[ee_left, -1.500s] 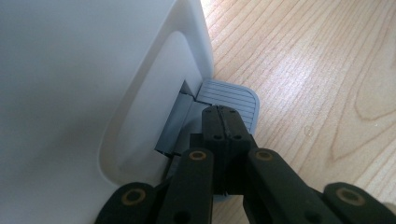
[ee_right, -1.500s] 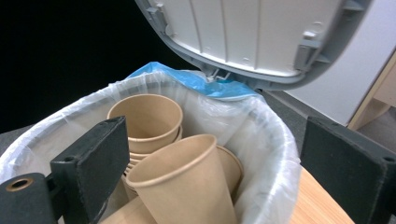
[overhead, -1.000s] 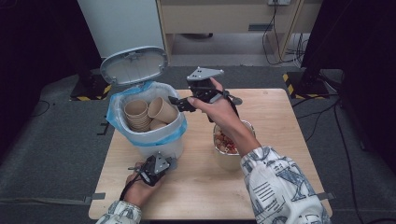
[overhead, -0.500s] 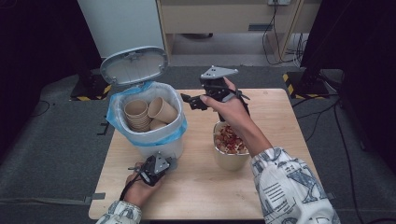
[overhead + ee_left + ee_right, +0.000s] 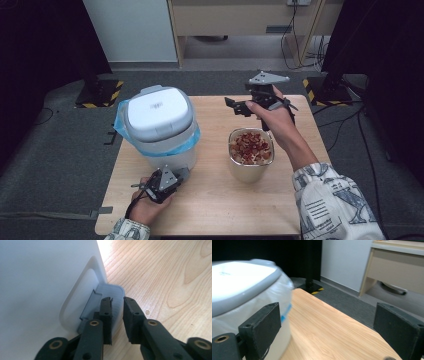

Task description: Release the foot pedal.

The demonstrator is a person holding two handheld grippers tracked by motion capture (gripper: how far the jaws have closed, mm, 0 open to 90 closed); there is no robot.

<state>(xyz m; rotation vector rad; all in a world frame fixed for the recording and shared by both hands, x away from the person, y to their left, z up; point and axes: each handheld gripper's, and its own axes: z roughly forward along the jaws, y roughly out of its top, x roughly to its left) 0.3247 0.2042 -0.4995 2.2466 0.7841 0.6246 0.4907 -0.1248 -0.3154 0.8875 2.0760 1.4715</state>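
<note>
High view has the bin (image 5: 160,127) at the worktop's left edge with its lid down, since the left gripper (image 5: 167,181) has just been easing its jaws apart off the pedal (image 5: 110,293), nothing pinched, while the right gripper (image 5: 235,106) hangs wide open and empty near the far edge.

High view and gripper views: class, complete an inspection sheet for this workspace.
Surface: wooden table, bare apart from the job's things.
Job's things: white bin with lid shut and blue liner at its rim; container of red and pale food pieces.
Clutter: nothing seen.
Grippers: left gripper at the bin's grey pedal, jaws just opening, pedal's edge between them; right gripper open, empty, above the table's far side.
Cables: black cable trails from the left gripper; more on the floor.
Surroundings: grey carpet, wooden cabinet, striped stand bases.
</note>
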